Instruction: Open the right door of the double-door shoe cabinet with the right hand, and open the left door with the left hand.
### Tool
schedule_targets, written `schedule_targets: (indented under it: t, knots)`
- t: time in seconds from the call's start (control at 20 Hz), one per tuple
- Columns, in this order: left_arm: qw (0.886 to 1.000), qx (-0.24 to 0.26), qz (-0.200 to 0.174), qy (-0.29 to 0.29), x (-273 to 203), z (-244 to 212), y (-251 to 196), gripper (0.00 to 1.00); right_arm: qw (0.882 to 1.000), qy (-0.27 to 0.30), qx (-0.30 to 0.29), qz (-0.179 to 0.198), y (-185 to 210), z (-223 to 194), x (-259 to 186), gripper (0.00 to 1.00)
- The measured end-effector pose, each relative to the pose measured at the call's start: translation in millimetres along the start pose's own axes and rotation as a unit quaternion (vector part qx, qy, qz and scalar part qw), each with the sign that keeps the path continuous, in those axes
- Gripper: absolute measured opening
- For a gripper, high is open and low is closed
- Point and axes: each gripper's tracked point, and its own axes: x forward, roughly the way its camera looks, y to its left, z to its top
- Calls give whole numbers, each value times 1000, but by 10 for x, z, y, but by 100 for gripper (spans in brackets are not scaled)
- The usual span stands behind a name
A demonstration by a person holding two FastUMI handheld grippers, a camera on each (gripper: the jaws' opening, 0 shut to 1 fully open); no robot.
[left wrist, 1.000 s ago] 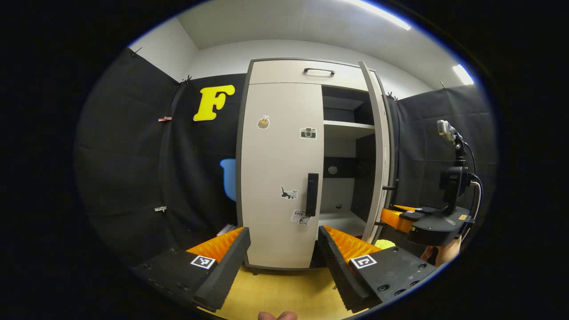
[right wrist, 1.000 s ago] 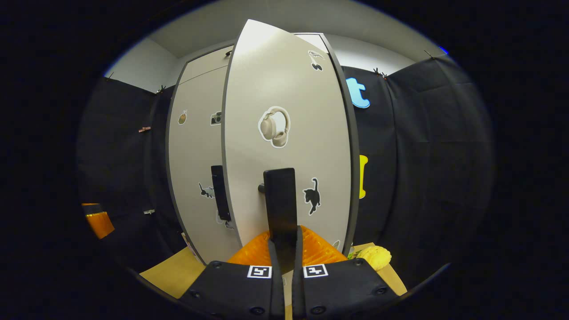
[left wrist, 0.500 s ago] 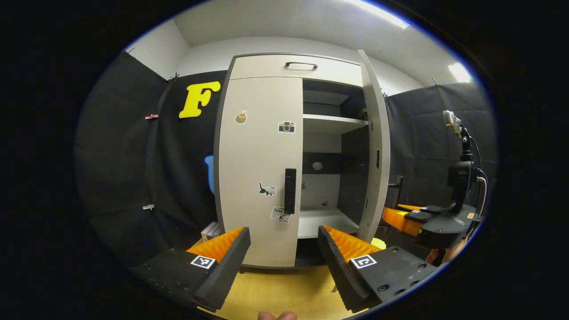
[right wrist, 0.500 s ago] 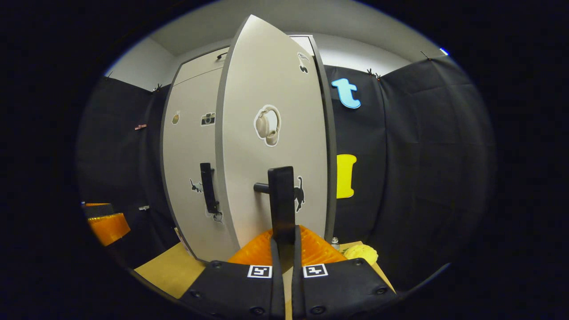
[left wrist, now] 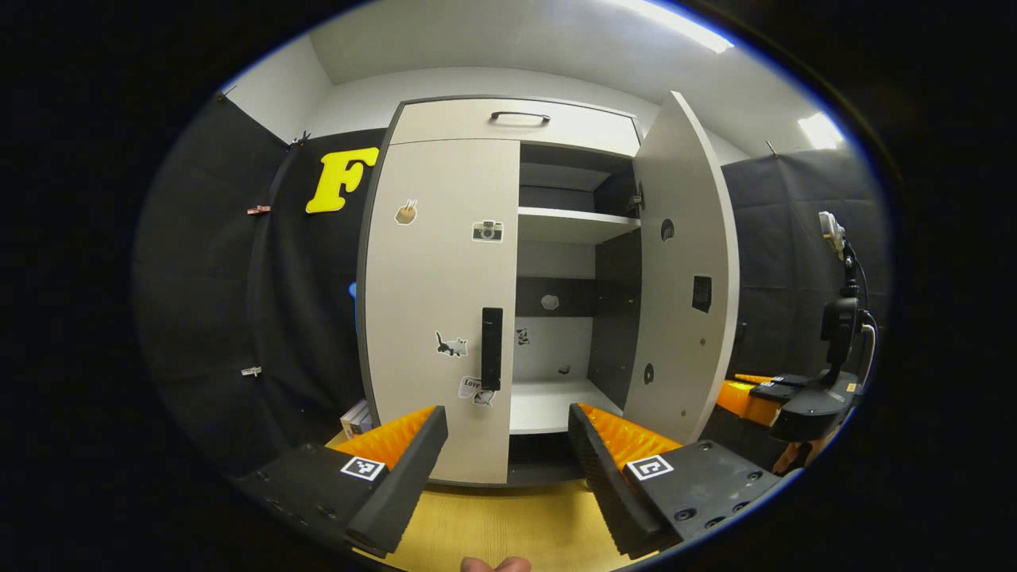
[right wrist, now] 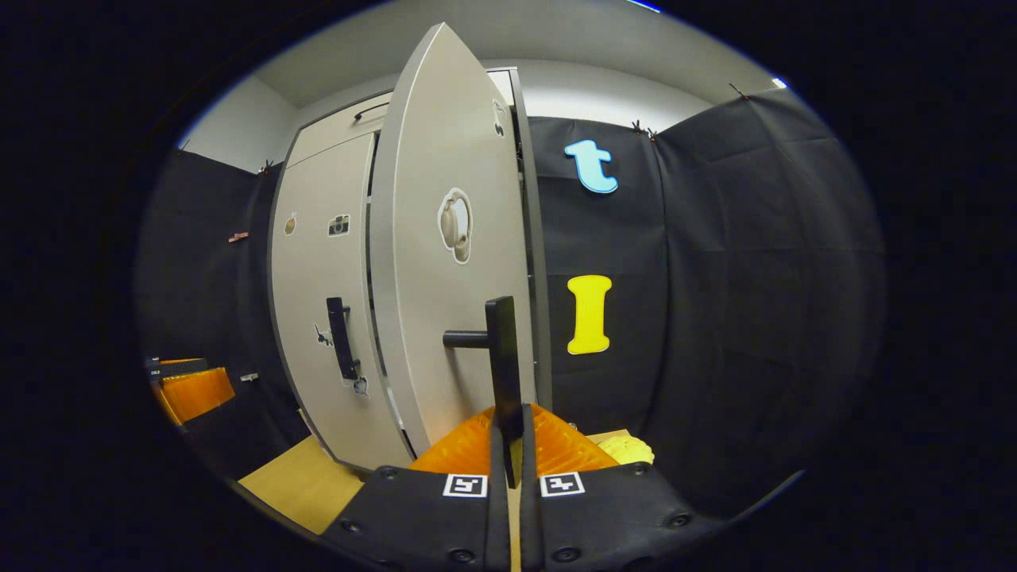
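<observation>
The pale double-door shoe cabinet [left wrist: 508,127] stands ahead on a wooden floor. Its left door [left wrist: 437,302] is closed, with a black vertical handle [left wrist: 492,348] near the inner edge. The right door [left wrist: 685,278] is swung wide, baring white shelves [left wrist: 576,225]. In the right gripper view that right door [right wrist: 453,262] is seen nearly edge-on, and my right gripper [right wrist: 508,433] is shut on its black handle [right wrist: 502,353]. My left gripper [left wrist: 507,433] is open, hanging in front of and below the left door's handle, apart from it. The right gripper [left wrist: 783,397] also appears at the right of the left gripper view.
Black cloth walls close in on both sides of the cabinet. A drawer with a dark handle [left wrist: 520,117] tops the cabinet. A yellow object [right wrist: 628,450] lies on the wooden floor [left wrist: 508,520] near the right door. A small box [left wrist: 355,415] sits left of the cabinet base.
The right door has swung much wider with my right gripper on its handle. The left gripper's view shifted right, so the cabinet sits further left in it.
</observation>
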Motion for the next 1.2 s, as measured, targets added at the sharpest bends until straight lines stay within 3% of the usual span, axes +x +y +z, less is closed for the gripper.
schedule_targets:
  t: [0.25,0.35,0.9,1.0,1.05,1.1,1.15,1.2]
  knots:
    - [1000,7,-5,-5,12,78,-161,95,1000,4,4,-15,-279,48,-1,6]
    - [1000,4,-6,-10,9,133,-193,95,1000,7,25,3,-222,60,-2,5]
    - [1000,28,1,-7,254,151,-264,92,1000,17,5,-18,-328,-2,-81,9]
    - [1000,22,-3,-5,410,148,-229,95,1000,9,-3,-18,-338,41,-135,14]
    - [1000,18,-4,-4,492,155,-201,95,1000,5,-6,-20,-361,61,-138,28]
    - [1000,16,-4,-8,586,172,-165,92,1000,-1,-10,-27,-401,89,-154,35]
    - [1000,15,-3,-9,687,189,-121,95,1000,-7,-9,-29,-424,125,-189,49]
    - [1000,12,-2,-11,800,186,-79,95,1000,-10,-3,-29,-418,145,-203,57]
